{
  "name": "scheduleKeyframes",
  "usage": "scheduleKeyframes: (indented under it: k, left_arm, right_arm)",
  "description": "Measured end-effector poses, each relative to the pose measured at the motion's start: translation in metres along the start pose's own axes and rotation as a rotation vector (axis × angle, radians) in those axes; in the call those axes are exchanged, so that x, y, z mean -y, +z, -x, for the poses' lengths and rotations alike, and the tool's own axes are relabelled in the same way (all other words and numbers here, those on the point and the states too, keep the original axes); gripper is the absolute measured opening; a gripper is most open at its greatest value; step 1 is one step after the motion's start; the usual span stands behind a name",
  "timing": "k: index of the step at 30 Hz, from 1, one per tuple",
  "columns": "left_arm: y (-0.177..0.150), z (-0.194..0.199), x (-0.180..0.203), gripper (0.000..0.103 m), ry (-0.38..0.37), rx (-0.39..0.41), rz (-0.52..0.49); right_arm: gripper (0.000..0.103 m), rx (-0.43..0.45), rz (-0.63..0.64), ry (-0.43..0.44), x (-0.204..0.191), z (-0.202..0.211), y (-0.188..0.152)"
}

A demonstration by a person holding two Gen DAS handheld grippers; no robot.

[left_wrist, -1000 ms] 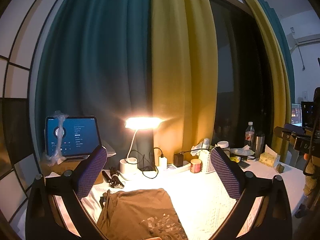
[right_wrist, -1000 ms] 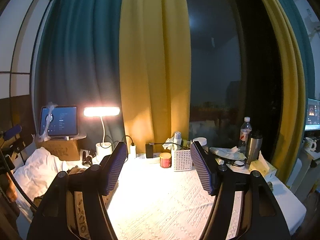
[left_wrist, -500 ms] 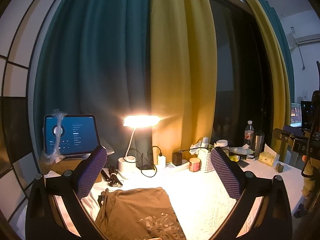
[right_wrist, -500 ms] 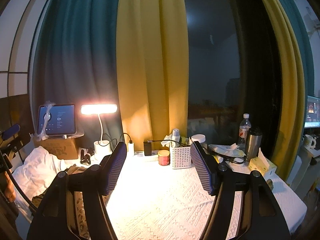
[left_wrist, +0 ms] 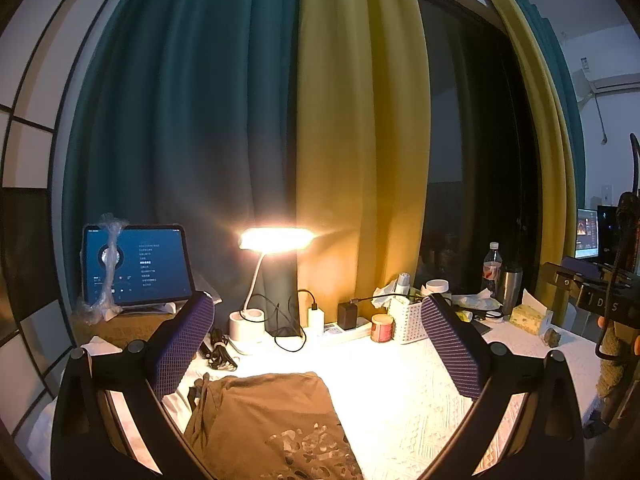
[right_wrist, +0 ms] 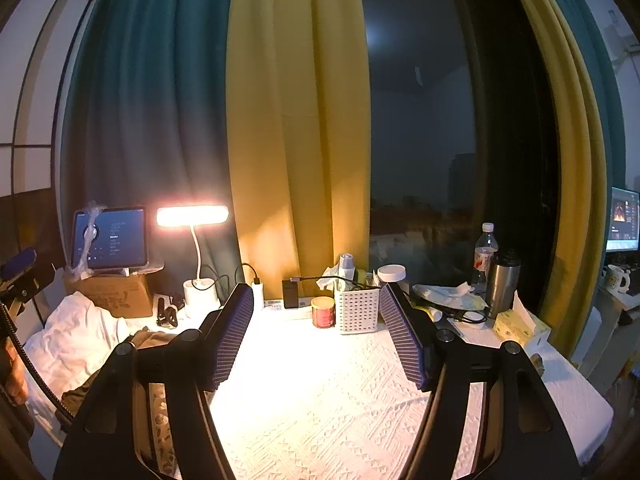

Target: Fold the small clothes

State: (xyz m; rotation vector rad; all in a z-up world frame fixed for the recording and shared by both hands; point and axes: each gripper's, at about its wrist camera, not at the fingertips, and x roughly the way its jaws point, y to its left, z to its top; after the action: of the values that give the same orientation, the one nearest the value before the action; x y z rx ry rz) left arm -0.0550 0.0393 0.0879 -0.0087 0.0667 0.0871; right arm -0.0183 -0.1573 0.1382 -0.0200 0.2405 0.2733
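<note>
A brown garment (left_wrist: 272, 420) with a pale print lies folded flat on the white textured cloth (left_wrist: 400, 392), below and between the fingers of my left gripper (left_wrist: 316, 344). That gripper hangs above it, open, with nothing between its purple pads. In the right wrist view only an edge of the garment (right_wrist: 150, 338) shows, left of the left finger. My right gripper (right_wrist: 318, 328) is open and empty over bare white cloth (right_wrist: 320, 400). At the far left of that view the left gripper's tip (right_wrist: 18, 260) peeks in.
Along the back stand a lit desk lamp (left_wrist: 276, 240), a tablet (left_wrist: 136, 264) on a cardboard box, chargers and cables, a red jar (right_wrist: 323, 312), a white basket (right_wrist: 357, 310), a bottle and a steel flask (right_wrist: 502, 284). A crumpled white cloth (right_wrist: 68, 340) lies at the left.
Both views have tilted slightly, so the table and its objects sit a little higher in the right view. The garment and both open grippers are as before.
</note>
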Motion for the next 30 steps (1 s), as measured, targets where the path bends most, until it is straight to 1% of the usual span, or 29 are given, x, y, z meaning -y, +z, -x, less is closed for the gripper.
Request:
scheduleKeyframes:
  k: [13,30]
  left_arm:
    - [0.0002,0.0000,0.0008,0.102,0.003,-0.003,0.002]
    - [0.0003,-0.0017,0.0030,0.102,-0.010,-0.009,0.001]
  right_arm:
    - [0.069,-0.010,0.001,-0.006,-0.0002,-0.0011,-0.0022]
    - [0.069,-0.015,-0.004,-0.010,0.0019,0.0001,-0.0054]
